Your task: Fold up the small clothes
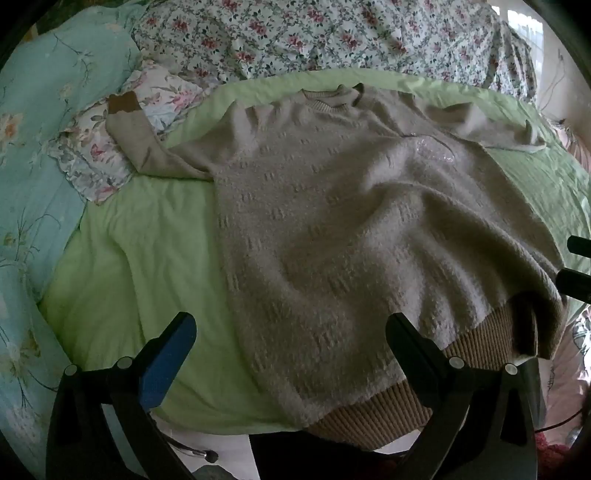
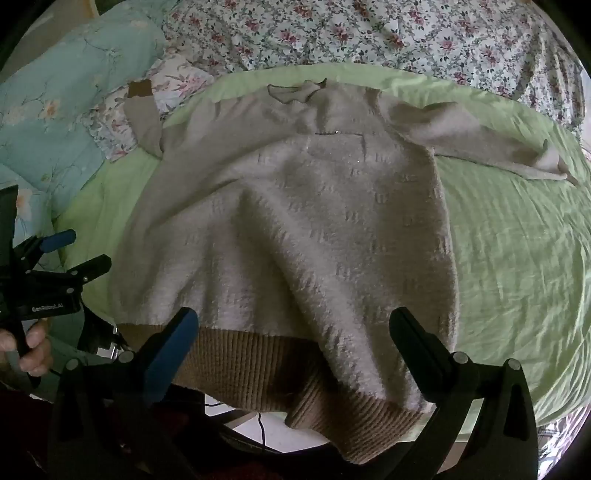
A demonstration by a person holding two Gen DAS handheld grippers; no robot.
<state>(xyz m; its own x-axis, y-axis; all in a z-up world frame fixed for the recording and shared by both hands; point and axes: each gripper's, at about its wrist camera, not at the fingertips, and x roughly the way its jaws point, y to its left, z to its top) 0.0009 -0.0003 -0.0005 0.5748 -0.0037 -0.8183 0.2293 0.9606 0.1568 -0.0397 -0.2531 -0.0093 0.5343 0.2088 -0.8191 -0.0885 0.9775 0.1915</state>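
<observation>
A beige knitted sweater (image 1: 332,206) lies spread face up on a light green sheet (image 1: 147,258), collar far, brown ribbed hem (image 1: 376,417) hanging over the near bed edge. Its left sleeve, with a brown cuff (image 1: 123,103), reaches onto a pillow; its right sleeve (image 2: 480,144) lies out to the right. My left gripper (image 1: 291,332) is open over the hem's left part, holding nothing. My right gripper (image 2: 293,328) is open over the sweater (image 2: 295,221) near the hem (image 2: 258,362), holding nothing. The left gripper also shows in the right wrist view (image 2: 77,251).
A turquoise floral quilt (image 1: 40,147) lies to the left. A floral duvet (image 1: 314,33) is bunched along the far side. A small floral pillow (image 1: 110,147) sits under the left sleeve. The green sheet (image 2: 517,258) extends right of the sweater. The floor shows below the bed edge.
</observation>
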